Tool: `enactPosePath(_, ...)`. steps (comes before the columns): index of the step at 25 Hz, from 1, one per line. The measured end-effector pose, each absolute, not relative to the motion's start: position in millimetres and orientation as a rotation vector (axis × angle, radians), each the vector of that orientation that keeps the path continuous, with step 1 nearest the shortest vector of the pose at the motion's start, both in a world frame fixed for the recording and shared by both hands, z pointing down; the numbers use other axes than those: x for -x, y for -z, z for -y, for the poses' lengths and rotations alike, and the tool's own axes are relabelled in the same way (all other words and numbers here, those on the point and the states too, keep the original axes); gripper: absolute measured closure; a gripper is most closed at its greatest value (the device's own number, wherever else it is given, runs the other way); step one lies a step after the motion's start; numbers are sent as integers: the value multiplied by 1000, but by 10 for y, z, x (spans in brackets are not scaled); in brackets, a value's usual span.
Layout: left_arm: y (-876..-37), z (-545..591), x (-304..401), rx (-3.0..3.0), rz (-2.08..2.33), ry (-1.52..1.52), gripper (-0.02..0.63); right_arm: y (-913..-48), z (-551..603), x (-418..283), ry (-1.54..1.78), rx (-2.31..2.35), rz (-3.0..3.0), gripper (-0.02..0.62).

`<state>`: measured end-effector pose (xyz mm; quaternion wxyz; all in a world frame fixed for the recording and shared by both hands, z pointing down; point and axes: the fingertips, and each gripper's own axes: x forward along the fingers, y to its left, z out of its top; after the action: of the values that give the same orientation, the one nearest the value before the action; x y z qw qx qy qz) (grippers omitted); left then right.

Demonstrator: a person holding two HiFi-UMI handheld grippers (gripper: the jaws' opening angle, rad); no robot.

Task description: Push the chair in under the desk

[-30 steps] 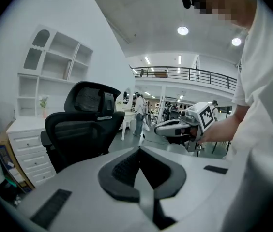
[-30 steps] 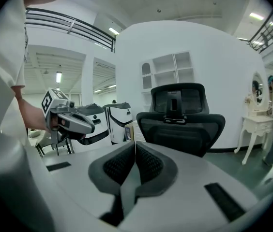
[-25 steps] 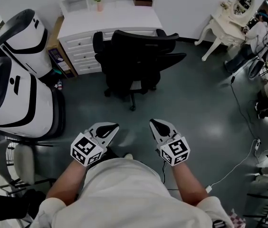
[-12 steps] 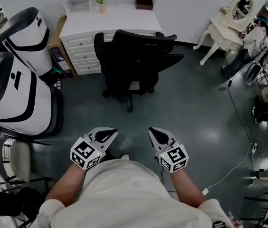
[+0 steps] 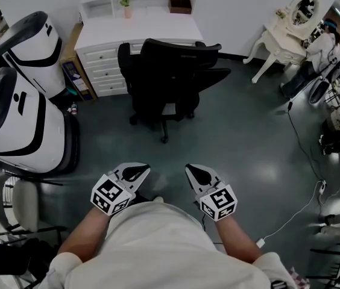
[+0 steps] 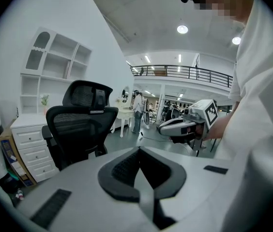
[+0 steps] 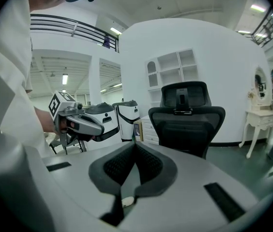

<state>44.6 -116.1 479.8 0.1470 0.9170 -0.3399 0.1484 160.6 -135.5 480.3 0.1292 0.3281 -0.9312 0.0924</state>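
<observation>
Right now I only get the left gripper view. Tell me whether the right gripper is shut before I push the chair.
Observer: The right gripper is shut, nothing between its jaws.
Operator: Report what the chair hides on the desk.
Observer: A small brown box at the desk's back edge.
Operator: Now the chair's base.
Observer: Its wheeled base stands out in front of the desk's drawers.
</observation>
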Motion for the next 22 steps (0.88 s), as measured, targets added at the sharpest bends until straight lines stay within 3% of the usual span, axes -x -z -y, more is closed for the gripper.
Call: enactPosePath(22, -4801, 1187, -414, -2649, 1016, -477, 609, -4840, 1310, -1628, -289, -996, 2712, 592)
